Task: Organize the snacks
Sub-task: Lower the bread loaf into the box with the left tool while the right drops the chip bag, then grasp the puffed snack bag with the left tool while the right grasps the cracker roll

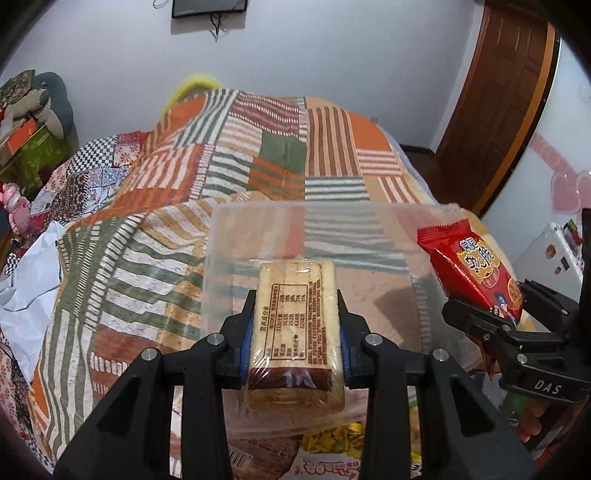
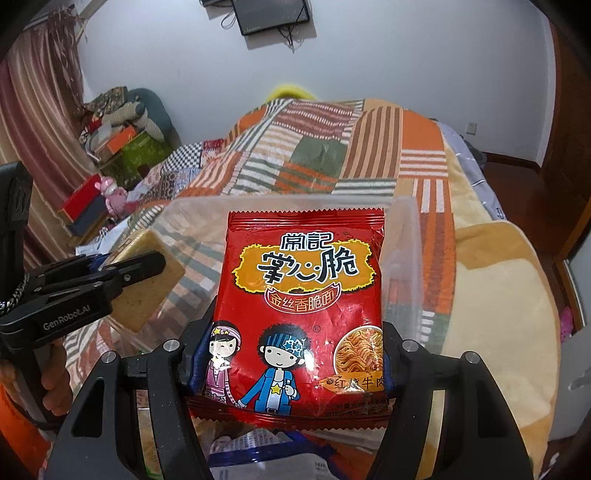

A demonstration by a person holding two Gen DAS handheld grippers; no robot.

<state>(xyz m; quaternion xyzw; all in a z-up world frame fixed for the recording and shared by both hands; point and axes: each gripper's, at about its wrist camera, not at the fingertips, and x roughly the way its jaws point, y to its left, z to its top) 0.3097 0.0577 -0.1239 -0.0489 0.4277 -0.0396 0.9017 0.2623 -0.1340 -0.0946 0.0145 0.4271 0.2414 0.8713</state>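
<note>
Held above a clear plastic bin [image 1: 424,236]: a pale wrapped cake slice [image 1: 295,325], clamped side to side by the left gripper [image 1: 293,328], label facing up. To its right, a red crispy-noodle packet [image 2: 303,295], pinched at both edges near its lower end by the right gripper [image 2: 295,365], printed front showing, top end reaching over the bin's interior. Bin resting on a striped patchwork bedspread [image 1: 258,147]. Nearer, below both claws, more snack wrappers [image 1: 332,439]. Far left, a cluttered heap of boxes [image 2: 125,147]; on the far wall, a dark screen [image 2: 273,14].
</note>
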